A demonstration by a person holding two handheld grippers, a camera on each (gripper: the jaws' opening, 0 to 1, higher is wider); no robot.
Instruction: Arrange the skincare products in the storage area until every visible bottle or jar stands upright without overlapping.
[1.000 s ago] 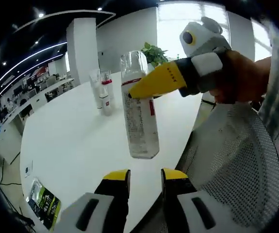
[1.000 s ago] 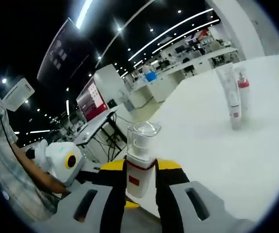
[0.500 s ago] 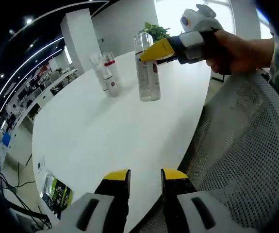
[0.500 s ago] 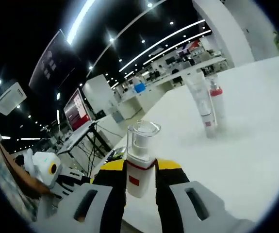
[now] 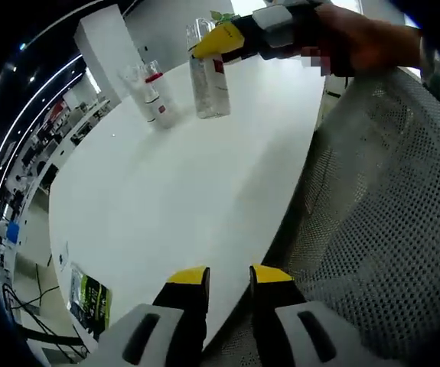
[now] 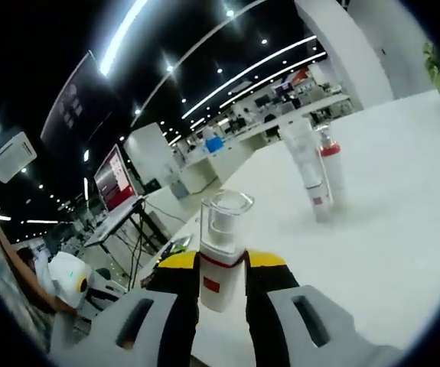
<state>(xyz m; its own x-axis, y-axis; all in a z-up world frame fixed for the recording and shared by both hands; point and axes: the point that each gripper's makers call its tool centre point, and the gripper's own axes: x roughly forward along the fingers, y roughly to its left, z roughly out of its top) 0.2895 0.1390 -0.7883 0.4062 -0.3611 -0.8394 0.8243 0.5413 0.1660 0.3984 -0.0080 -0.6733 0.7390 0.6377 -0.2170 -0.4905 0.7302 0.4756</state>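
Observation:
A tall clear bottle (image 5: 208, 80) with a red label stands upright, its base at or just above the white round table (image 5: 166, 199). My right gripper (image 5: 218, 40) is shut on its neck from the right. In the right gripper view the clear cap and red collar of that bottle (image 6: 221, 252) rise between the jaws of my right gripper (image 6: 222, 264). Just left of it stand a white tube (image 5: 139, 92) (image 6: 308, 164) and a small red-collared bottle (image 5: 157, 95) (image 6: 329, 160), both upright. My left gripper (image 5: 227, 279) hangs at the table's near edge, a narrow gap between its jaws holding nothing.
A grey mesh chair back (image 5: 380, 199) rises close on the right of the table edge. A green and black pack (image 5: 89, 298) lies below the table on the left. A potted plant (image 5: 218, 15) stands behind the bottles. A hand (image 5: 357, 46) holds the right gripper.
The right gripper has carried the tall bottle away across the table to beside the tube and small bottle. The left view has pulled back and looks more steeply down.

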